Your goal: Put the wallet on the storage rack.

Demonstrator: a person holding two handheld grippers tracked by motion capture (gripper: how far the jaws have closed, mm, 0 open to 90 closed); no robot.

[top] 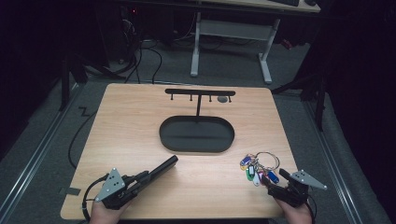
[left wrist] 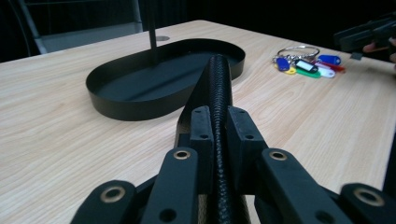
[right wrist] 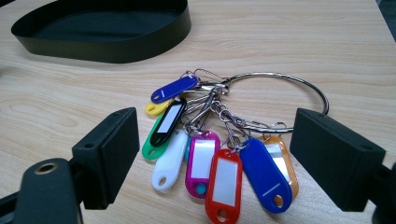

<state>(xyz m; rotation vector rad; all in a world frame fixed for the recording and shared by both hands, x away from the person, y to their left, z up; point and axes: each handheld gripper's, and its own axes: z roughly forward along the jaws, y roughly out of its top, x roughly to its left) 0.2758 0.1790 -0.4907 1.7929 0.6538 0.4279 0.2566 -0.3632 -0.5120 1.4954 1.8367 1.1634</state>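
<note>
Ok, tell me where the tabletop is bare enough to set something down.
Bare wood: the left side, between the table edge and the oval tray; the near middle, between the left gripper and the key tags. Crowded: the near right corner, where the right gripper flanks the tags.

I see the pale wooden desk (top: 140,135) evenly lit from above while the room around it stays dark. My close views are sharp in the middle, softening towards the near edges.
</note>
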